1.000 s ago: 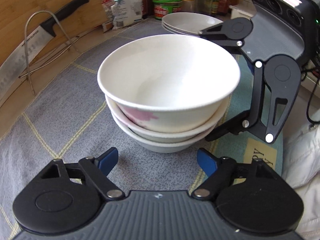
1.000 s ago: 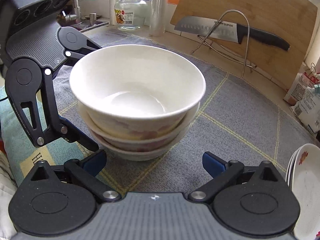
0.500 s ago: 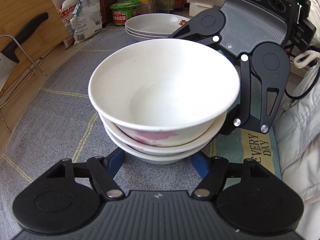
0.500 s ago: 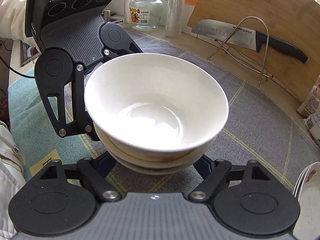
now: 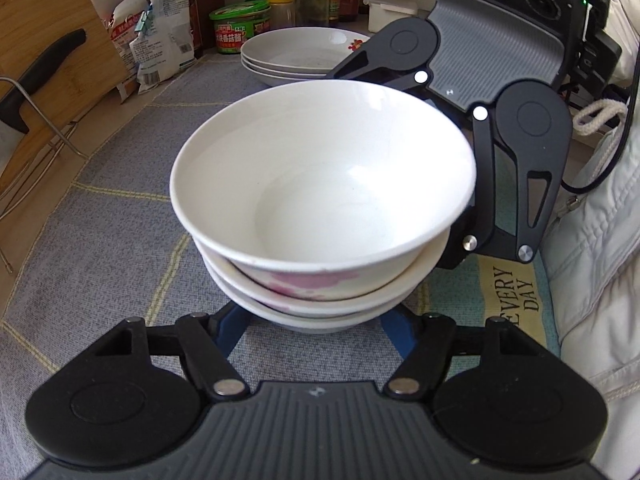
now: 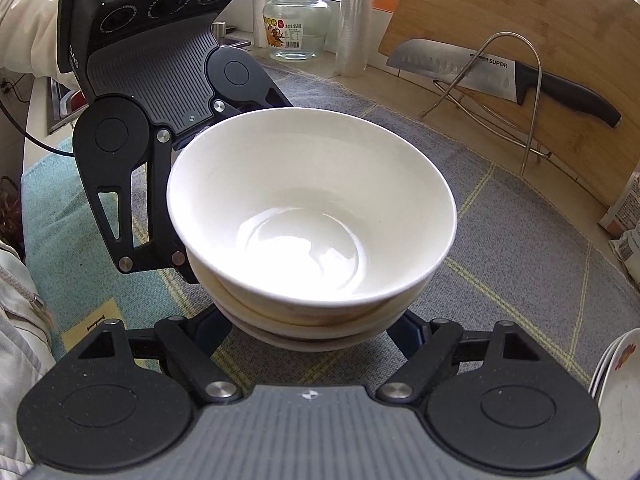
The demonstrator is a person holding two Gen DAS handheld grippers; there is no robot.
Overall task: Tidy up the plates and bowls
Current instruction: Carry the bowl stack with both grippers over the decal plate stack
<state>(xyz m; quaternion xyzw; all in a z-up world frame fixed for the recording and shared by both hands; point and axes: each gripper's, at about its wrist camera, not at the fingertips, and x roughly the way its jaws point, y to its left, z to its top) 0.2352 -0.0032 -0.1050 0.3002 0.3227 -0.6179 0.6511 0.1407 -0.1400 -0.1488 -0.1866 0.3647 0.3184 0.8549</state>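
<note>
Three white bowls are nested in a stack [image 5: 320, 184] on a grey cloth mat [image 5: 120, 208]; the lower ones carry pink flower prints. My left gripper [image 5: 316, 320] has its blue fingers [image 5: 230, 328] tucked under the stack, one on either side of the bottom bowl, and its jaws are closing. From the opposite side my right gripper [image 6: 316, 336] clasps the same bowl stack [image 6: 312, 220] at its base, blue fingers [image 6: 408, 332] against the bottom bowl. Each gripper's black linkage [image 5: 520, 184] shows behind the stack in the other's view. White plates [image 5: 296, 54] sit stacked further back.
A knife [image 6: 500, 72] rests on a wire stand in front of a wooden cutting board [image 6: 520, 12]. A glass jar [image 6: 298, 24], bottles and food bags [image 5: 160, 48] line the back edge. The person's white jacket [image 5: 600, 240] is at the side, and the plates' rim [image 6: 616, 392] lies to the right.
Both grippers went from wide open in front of the stack to closed around its base. The left one also rolled and moved in closer.
</note>
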